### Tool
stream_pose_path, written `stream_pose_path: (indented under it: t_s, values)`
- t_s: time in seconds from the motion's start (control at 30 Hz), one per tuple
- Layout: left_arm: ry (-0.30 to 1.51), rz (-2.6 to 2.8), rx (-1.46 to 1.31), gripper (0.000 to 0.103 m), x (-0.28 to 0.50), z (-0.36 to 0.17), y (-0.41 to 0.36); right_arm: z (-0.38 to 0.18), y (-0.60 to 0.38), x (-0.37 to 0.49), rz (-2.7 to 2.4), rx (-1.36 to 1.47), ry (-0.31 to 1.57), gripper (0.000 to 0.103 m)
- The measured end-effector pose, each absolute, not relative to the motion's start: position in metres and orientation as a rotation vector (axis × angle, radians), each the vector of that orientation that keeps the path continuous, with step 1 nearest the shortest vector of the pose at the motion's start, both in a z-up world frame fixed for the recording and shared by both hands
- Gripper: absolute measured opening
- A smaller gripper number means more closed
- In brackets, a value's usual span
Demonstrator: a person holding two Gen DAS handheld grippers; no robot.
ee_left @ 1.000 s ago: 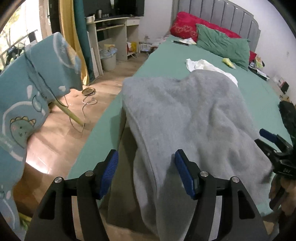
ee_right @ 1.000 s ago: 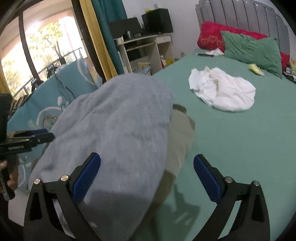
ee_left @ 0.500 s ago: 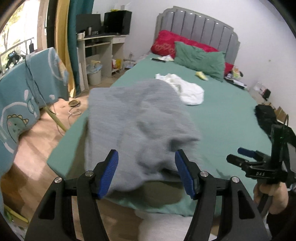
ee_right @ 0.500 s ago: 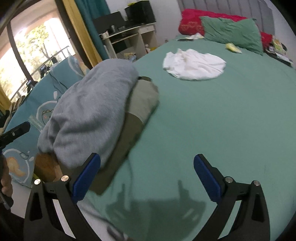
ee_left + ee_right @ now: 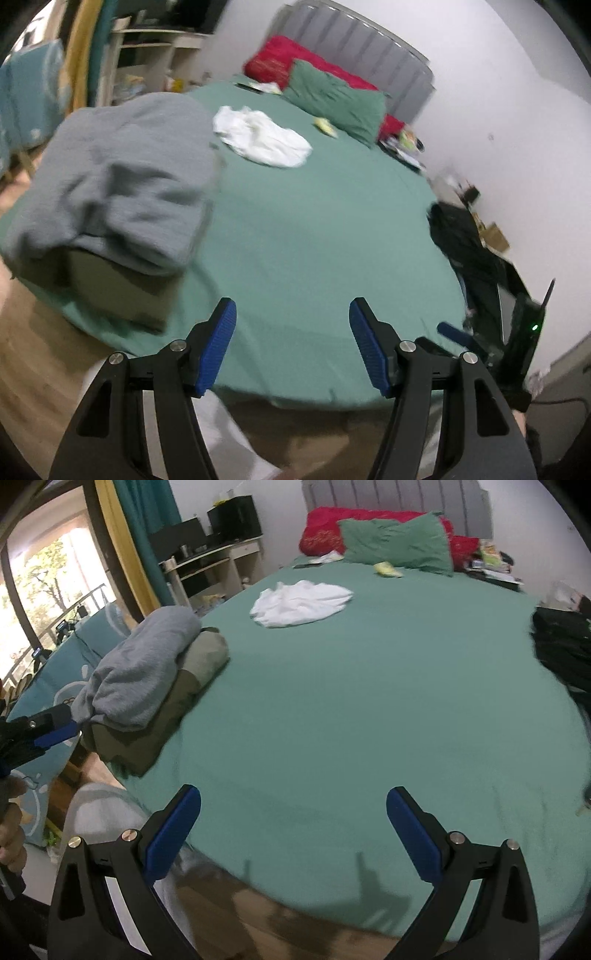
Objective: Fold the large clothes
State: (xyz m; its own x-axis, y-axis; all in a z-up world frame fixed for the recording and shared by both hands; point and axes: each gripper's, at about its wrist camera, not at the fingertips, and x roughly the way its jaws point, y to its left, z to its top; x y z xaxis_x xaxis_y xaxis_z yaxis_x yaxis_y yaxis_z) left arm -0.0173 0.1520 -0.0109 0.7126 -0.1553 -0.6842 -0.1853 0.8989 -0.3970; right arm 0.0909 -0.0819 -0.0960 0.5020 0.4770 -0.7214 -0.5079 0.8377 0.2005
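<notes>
Tongs both wide, empty: left tongs [image 5: 291, 345], right tongs [image 5: 293, 829]. Grey garment [image 5: 142, 675] folded at 10 o'clock; white garment [image 5: 301, 603] unfolded at 12.

two folded garments sit stacked left of the jaws — one grey sweater [image 5: 144, 672] on one olive piece [image 5: 177, 709]. one crumpled white garment [image 5: 301, 603] lies ahead of the jaws. two pillows beyond it — one green [image 5: 397, 544], one red [image 5: 325, 530]. one dark heap [image 5: 565, 646] lies right of the jaws. two grippers, each with two blue pads.
</notes>
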Motion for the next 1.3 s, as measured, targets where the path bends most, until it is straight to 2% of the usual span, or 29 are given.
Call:
stream_pose_path:
  t_s: [0.27, 0.57, 0.7, 0.77, 1.0, 1.3]
  values:
    - [0.736, -0.029, -0.320, 0.067, -0.013, 0.025, 0.077, -0.056, -0.162, 0.074, 0.476, 0.027, 0.764, 0.100]
    - [0.434, 0.000, -0.108, 0.067, -0.042, 0.113, 0.015, 0.006, -0.225, 0.050, 0.365, 0.074, 0.600, 0.100]
    - [0.317, 0.031, -0.058, 0.075, -0.059, 0.146, -0.003, 0.039, -0.246, 0.028, 0.313, 0.071, 0.492, 0.100]
    - [0.282, 0.055, -0.035, 0.075, -0.066, 0.157, -0.010, 0.054, -0.253, 0.018, 0.297, 0.071, 0.439, 0.100]
    - [0.194, 0.067, -0.079, 0.080, -0.087, 0.166, -0.006, 0.092, -0.248, -0.012, 0.327, 0.083, 0.296, 0.101]
    - [0.204, 0.080, -0.091, 0.083, -0.079, 0.151, 0.015, 0.083, -0.209, -0.008, 0.401, 0.055, 0.283, 0.102]
